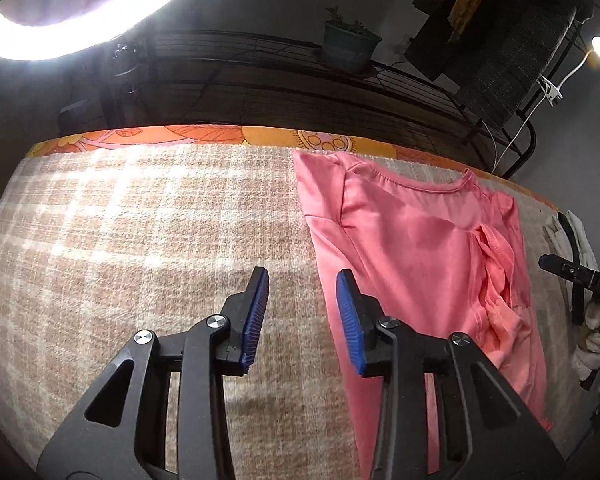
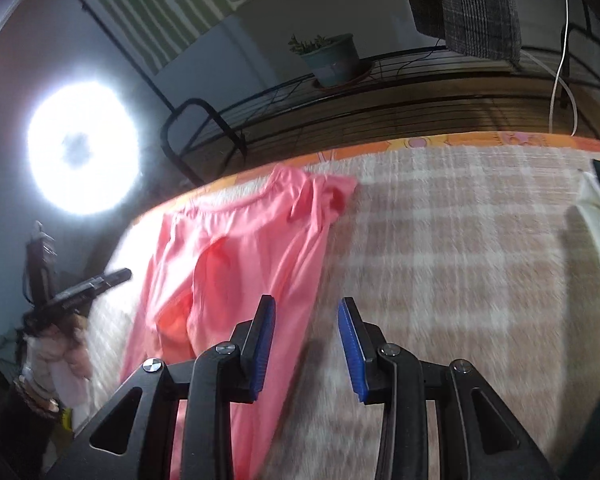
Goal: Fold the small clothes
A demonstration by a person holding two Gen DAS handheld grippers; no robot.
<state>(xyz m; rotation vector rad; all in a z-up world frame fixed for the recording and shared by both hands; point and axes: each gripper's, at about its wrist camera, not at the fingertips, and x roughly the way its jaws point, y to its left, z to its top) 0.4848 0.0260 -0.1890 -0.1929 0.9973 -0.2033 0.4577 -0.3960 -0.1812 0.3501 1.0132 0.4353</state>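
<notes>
- Lying on the plaid blanket (image 1: pixel 140 240) in the left wrist view: one pink shirt (image 1: pixel 412 248), neckline at the far edge, hem toward the camera, so its long axis runs away from the viewer.
- Left gripper (image 1: pixel 302 314): fingers apart, nothing between the blue pads (image 1: pixel 256 320). Only blanket and the shirt's left edge show in the gap. The right-hand finger overlaps that edge in the picture; contact cannot be told.
- Shirt's position, same view: to the right of the fingers and ahead of them. A bunched fold of fabric (image 1: pixel 496 280) sits on the shirt's right half.
- Far right of that view: the other gripper (image 1: pixel 572 272), seen from the side, beyond the shirt's right edge.
- Background: a ring light (image 1: pixel 60 20), a wire rack (image 1: pixel 260 64) and a potted plant (image 1: pixel 348 44).
- Right wrist view, blurred: right gripper (image 2: pixel 306 338) with fingers apart and empty, blanket in the gap.
- Shirt (image 2: pixel 236 256) here lies left of the fingers and ahead, its edge passing beneath the left-hand finger.
- A hand (image 2: pixel 60 340) holding the left gripper (image 2: pixel 88 288) appears past the shirt's far side.
- Judgement: the shirt lies between the two grippers, each standing at one long edge and about equally near. The next grasp likely turns on meeting those side edges.
</notes>
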